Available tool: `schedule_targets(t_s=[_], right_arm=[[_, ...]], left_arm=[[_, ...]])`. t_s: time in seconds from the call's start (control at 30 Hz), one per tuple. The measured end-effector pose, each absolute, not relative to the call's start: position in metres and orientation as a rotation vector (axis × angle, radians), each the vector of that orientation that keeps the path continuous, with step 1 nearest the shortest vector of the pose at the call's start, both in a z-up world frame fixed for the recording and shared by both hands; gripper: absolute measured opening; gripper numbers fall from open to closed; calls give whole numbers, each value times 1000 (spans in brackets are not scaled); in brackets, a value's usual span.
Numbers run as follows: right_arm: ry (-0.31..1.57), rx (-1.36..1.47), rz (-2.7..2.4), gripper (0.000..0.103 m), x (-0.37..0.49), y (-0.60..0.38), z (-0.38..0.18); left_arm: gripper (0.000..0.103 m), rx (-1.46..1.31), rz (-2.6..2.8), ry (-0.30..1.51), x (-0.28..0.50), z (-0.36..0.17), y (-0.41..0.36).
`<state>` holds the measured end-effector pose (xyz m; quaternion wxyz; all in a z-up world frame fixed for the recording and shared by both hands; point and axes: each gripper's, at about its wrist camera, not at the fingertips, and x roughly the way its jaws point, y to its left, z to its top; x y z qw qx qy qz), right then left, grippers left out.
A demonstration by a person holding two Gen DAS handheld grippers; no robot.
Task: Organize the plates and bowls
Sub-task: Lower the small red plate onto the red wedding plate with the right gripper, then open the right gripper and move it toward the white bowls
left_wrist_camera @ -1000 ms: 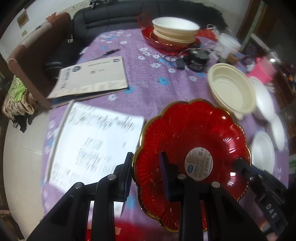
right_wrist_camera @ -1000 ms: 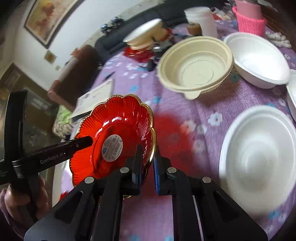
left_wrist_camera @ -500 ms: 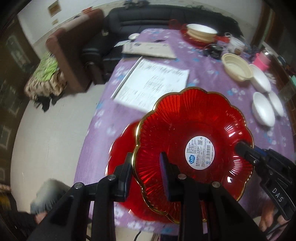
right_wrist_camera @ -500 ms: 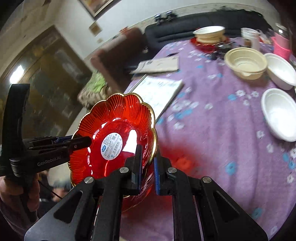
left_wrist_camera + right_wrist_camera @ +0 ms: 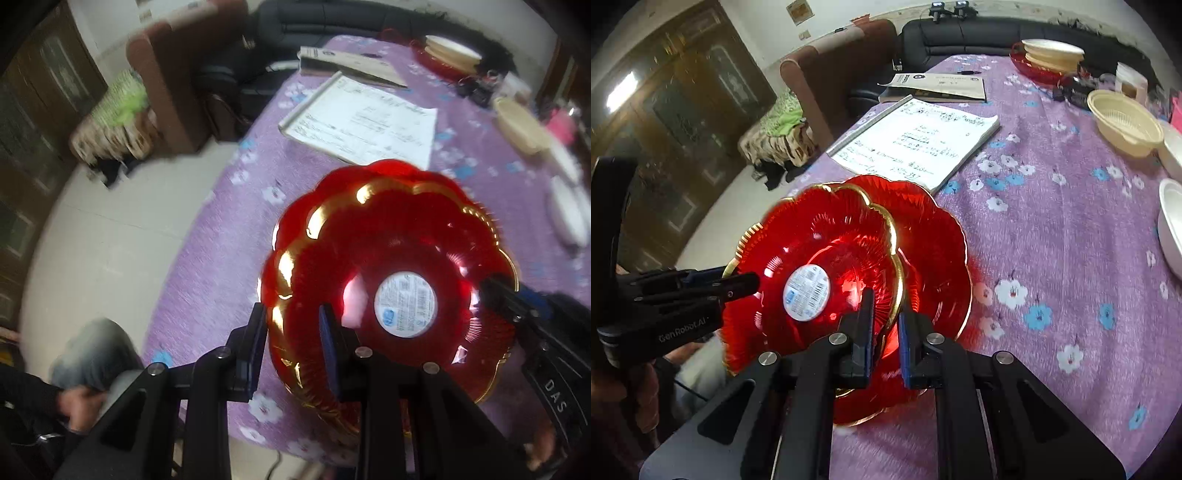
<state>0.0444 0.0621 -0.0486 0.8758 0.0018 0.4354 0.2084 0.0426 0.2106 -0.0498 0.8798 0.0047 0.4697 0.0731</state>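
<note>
Both hand-held grippers carry one red plate (image 5: 827,258) over another red plate (image 5: 934,251): the left hand-held gripper (image 5: 291,343) pinches its nine o'clock rim, while the right hand-held gripper (image 5: 884,325), jaws just easing apart, straddles its three o'clock rim.

- A home living room: a black sofa (image 5: 979,37) and brown armchair (image 5: 827,74) stand beyond the desk (image 5: 1052,229).
- Flowered purple cloth covers that desk.
- A dark wooden cabinet (image 5: 683,110) lines the wall.
- A framed picture (image 5: 800,11) hangs above.

Two red plates (image 5: 812,258) (image 5: 934,251), two notebooks (image 5: 916,144) (image 5: 938,86)
</note>
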Motion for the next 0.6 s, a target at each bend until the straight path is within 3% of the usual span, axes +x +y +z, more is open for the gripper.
schedule_targets(t_s=[0.03, 0.17, 0.27, 0.33, 0.4, 0.43, 0.6], right_arm=[[920, -21, 411, 18, 46, 63, -51], [929, 37, 469, 18, 51, 43, -41], [828, 120, 518, 18, 44, 7, -18], [739, 148, 486, 18, 36, -27, -3], [683, 184, 432, 18, 30, -65, 6], [660, 210, 389, 18, 27, -90, 9], [645, 373, 172, 18, 19, -213, 8]], left_arm=[[28, 48, 191, 962, 42, -50, 207], [29, 83, 291, 900, 31, -41, 208], [31, 48, 293, 801, 12, -14, 198], [45, 40, 249, 733, 2, 3, 180], [74, 33, 137, 647, -8, 24, 144], [80, 33, 95, 627, -7, 30, 130], [82, 47, -148, 616, 21, 45, 33]])
